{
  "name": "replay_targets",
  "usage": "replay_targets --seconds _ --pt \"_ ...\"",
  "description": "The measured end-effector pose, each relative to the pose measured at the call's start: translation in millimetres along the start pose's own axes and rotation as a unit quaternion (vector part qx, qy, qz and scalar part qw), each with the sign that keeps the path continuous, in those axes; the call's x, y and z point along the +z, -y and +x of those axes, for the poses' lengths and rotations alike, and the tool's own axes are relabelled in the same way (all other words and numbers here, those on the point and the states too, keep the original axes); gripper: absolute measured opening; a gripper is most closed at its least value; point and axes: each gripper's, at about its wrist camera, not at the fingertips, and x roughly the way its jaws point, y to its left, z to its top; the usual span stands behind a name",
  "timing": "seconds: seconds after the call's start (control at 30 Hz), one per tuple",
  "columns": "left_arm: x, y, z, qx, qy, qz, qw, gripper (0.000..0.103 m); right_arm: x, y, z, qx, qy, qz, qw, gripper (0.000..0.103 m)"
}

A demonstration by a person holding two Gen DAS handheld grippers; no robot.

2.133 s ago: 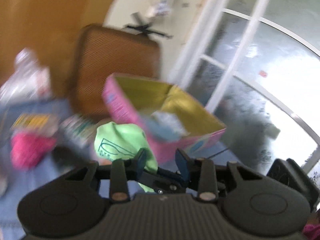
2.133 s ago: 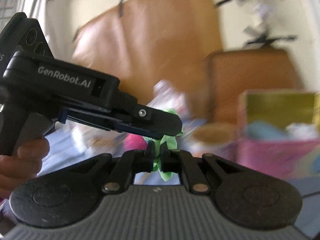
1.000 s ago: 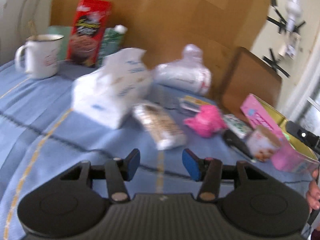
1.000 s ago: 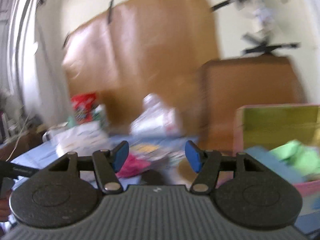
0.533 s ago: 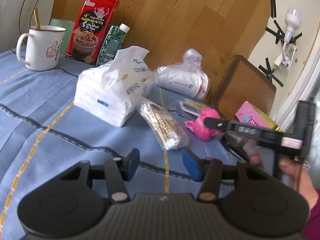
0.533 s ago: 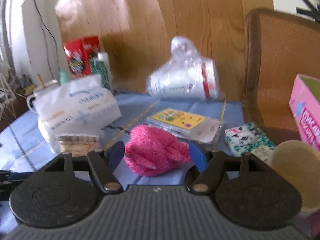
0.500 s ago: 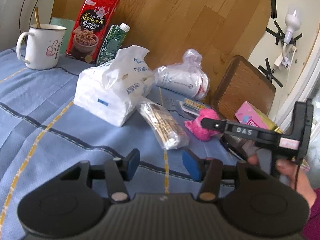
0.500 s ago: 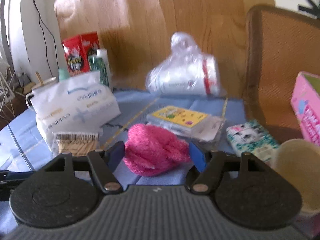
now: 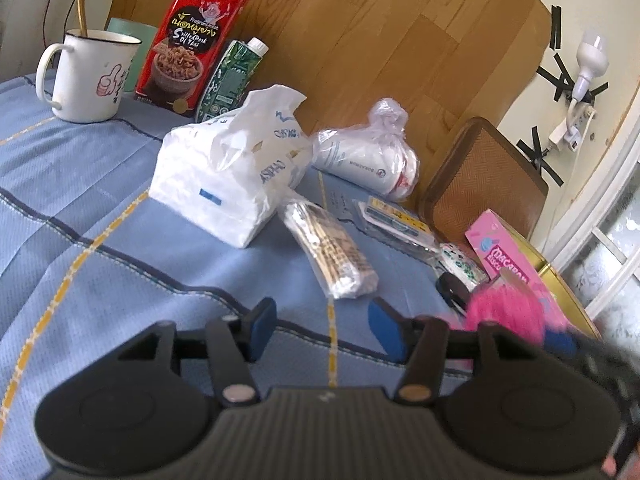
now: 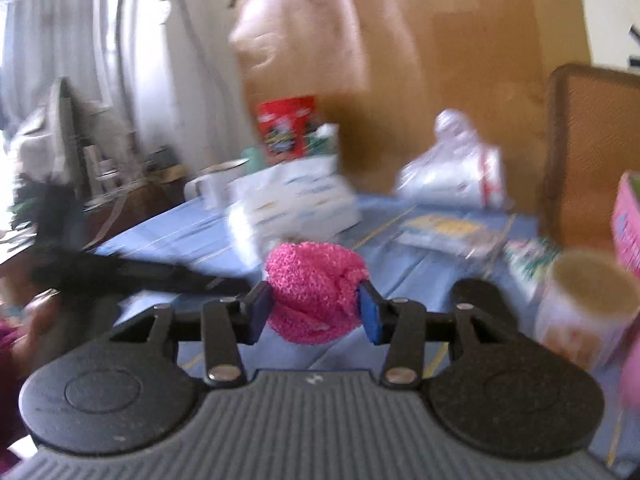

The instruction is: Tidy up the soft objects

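The pink sock (image 10: 314,296) is a fuzzy, bright pink bundle, rolled into a rounded ball with a fold on its right side. In the right wrist view it sits between the right tongs (image 10: 314,312), whose blue pads press both its flanks, and it appears lifted above the blue tabletop (image 10: 180,232). In the left wrist view the same sock (image 9: 506,312) shows as a blurred pink tuft at the right edge, just in front of the pink box (image 9: 506,258).

The left tongs (image 9: 324,330) stand partly open with nothing between them, above the tabletop; their jaws have just been opening a little.

Half a second ago the sock lay on the tabletop near the card pack (image 9: 400,222), with the right tongs set wide on either side of it. Since then the jaws have closed in and now grip it, and the sock has left that spot. The tissue pack (image 9: 230,184), the mug (image 9: 86,76) and the bagged roll (image 9: 368,160) lie as before.
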Motion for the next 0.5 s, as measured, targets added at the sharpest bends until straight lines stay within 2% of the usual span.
replay_targets --seconds 0.07,0.13,0.17,0.2,0.3,0.37,0.5 --pt "0.3 0.4 0.8 0.001 -0.002 0.001 1.0 0.052 -10.1 -2.1 -2.9 0.036 -0.023 0.016 0.999 0.05" --pt "-0.1 2.2 1.0 0.003 -0.004 0.004 1.0 0.053 -20.3 -5.8 1.4 0.048 -0.039 0.021 0.998 0.051" --pt "-0.1 3.0 0.9 0.002 -0.005 0.006 1.0 0.054 -25.9 -10.2 7.3 0.039 -0.049 0.012 0.998 0.051" --pt "-0.1 3.7 0.2 0.0 -0.006 0.006 1.0 0.058 -30.8 -13.3 10.6 0.028 -0.057 0.005 0.998 0.056" --pt "-1.4 6.5 -7.5 -0.002 -0.005 0.004 1.0 0.072 -34.7 -19.6 12.5 0.019 -0.046 0.005 0.999 0.062" --pt "-1.1 9.1 -17.4 -0.008 -0.001 0.005 1.0 0.074 -33.6 -22.1 12.5 0.015 -0.045 -0.008 0.999 0.064" --pt "-0.9 17.8 -39.7 -0.049 0.003 0.009 0.9988 0.085 -34.4 -20.8 5.2 0.012 -0.038 -0.015 0.999 0.076"
